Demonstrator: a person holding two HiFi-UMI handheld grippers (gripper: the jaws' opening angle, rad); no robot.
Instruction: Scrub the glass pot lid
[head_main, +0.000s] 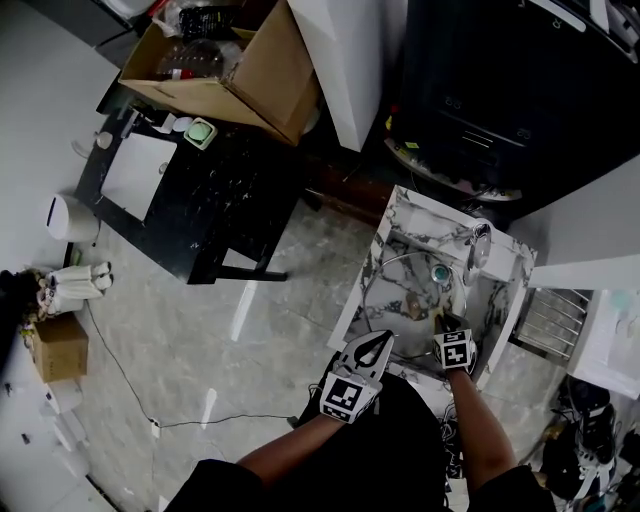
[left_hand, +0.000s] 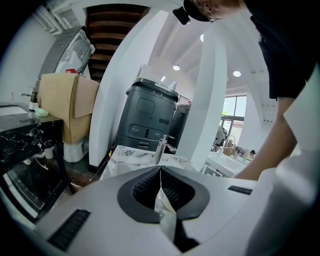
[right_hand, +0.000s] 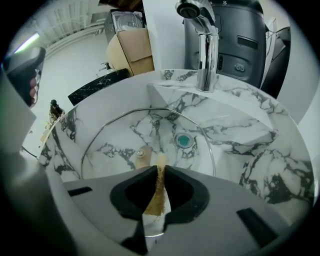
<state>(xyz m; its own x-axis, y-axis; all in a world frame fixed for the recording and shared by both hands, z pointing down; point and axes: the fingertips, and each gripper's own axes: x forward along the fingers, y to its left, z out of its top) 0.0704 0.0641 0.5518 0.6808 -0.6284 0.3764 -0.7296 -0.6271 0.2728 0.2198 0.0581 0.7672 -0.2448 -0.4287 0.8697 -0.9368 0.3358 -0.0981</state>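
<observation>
The glass pot lid (head_main: 400, 290) lies tilted in the marble sink (head_main: 505, 300), its metal rim ringing most of the basin. In the right gripper view the lid (right_hand: 117, 145) shows a centre screw and a brown smear. My left gripper (head_main: 380, 342) is at the lid's near edge, and in its own view the left gripper (left_hand: 161, 172) is shut on a thin clear piece that looks like the lid's rim. My right gripper (head_main: 447, 322) is over the lid, and the right gripper (right_hand: 159, 172) is shut on a thin brown scrub pad (right_hand: 157, 192) whose tip touches the glass near the centre.
A chrome faucet (right_hand: 206, 55) stands at the back of the sink above a teal drain (right_hand: 184, 140). A dark machine (head_main: 500, 100) is behind the sink. To the left stand a black marble table (head_main: 190, 200) and a cardboard box (head_main: 230, 70). A cable crosses the floor.
</observation>
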